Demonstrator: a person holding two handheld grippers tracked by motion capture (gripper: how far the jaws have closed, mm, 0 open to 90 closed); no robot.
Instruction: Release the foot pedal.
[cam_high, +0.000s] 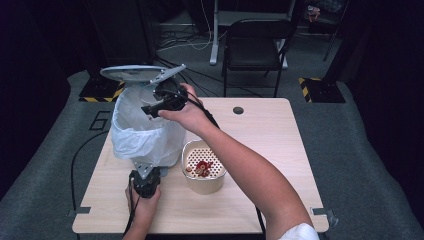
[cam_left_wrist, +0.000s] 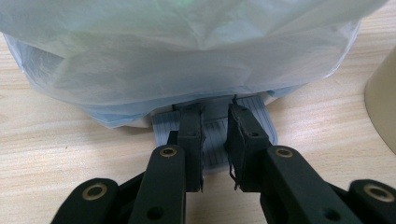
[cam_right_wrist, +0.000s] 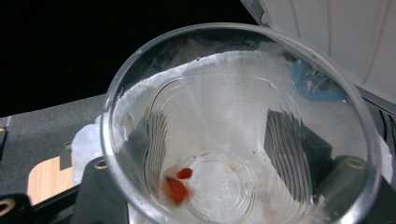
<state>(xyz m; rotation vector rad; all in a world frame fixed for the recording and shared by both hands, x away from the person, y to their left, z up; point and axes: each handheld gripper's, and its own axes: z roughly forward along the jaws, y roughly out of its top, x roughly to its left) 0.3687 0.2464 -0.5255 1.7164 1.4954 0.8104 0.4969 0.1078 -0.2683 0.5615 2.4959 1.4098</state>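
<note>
**Cup held over open bin, pedal pressed**

Right gripper, upper left of the high view, grasps a clear plastic cup above the lined bin; lid raised. Red bits sit at the cup's bottom. Left gripper, jaws clenched, rests on the bin's pedal at lower centre. Strainer bowl stands just right of the bin.

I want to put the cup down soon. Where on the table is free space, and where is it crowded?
The table is bare on its right half, from the strainer bowl to the right edge, and along the front edge. The left is crowded: the lined bin, the left gripper on its pedal, and the bowl.
</note>
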